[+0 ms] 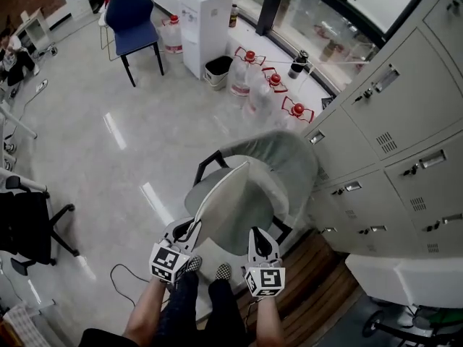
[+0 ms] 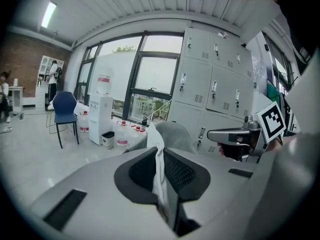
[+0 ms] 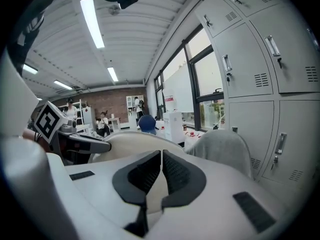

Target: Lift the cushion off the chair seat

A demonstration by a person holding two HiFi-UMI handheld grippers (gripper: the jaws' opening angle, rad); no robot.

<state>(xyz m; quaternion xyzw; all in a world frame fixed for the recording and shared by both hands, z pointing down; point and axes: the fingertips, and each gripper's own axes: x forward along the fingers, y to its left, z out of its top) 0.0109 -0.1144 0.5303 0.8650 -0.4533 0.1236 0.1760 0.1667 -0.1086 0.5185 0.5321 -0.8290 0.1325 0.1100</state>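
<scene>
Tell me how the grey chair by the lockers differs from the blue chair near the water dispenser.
The grey chair is pale with black armrests; the blue chair is dark and shows none. The grey chair has a cushion tilted up over its seat; the blue chair's seat is bare. Both are unoccupied.

Above chair seat (image 1: 249,226), cushion (image 1: 226,194); lockers (image 1: 394,139) right, bottles (image 1: 262,85) behind.

Seen from my head, steeply down over the grey chair (image 1: 289,161); cameras on my left gripper (image 1: 192,230) and right gripper (image 1: 259,236) look close along my fingers (image 3: 142,176), nearly level, sharing the chair's back and the lockers (image 1: 405,114).
</scene>
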